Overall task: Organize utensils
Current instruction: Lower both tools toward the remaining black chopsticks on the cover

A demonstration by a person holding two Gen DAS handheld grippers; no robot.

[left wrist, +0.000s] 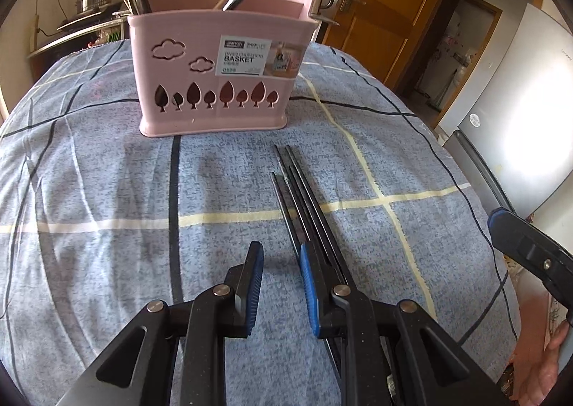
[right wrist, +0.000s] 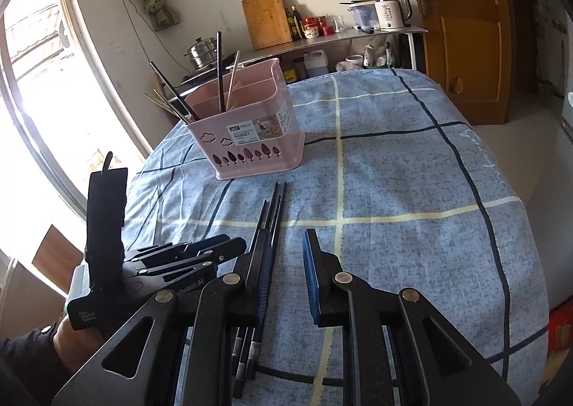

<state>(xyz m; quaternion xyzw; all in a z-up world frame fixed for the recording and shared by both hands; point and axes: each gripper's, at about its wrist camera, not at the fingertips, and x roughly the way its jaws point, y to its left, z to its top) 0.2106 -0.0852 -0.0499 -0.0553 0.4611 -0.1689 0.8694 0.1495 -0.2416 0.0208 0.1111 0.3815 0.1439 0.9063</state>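
Note:
Several black chopsticks (left wrist: 301, 198) lie side by side on the blue checked cloth; they also show in the right wrist view (right wrist: 272, 212). A pink utensil basket (left wrist: 218, 62) stands upright beyond them, with chopsticks and utensils leaning inside; the right wrist view shows it too (right wrist: 250, 126). My left gripper (left wrist: 281, 262) is open and empty, low over the cloth, its right finger beside the chopsticks. My right gripper (right wrist: 286, 255) is open and empty, just right of the chopsticks; it shows at the right edge of the left wrist view (left wrist: 526, 245).
The blue cloth (right wrist: 412, 191) covers the whole table, whose right edge drops to the floor. A counter (right wrist: 322, 40) with a kettle, jars and a cutting board stands behind. A fridge (left wrist: 519, 112) and a wooden door (left wrist: 390, 1) are to the right.

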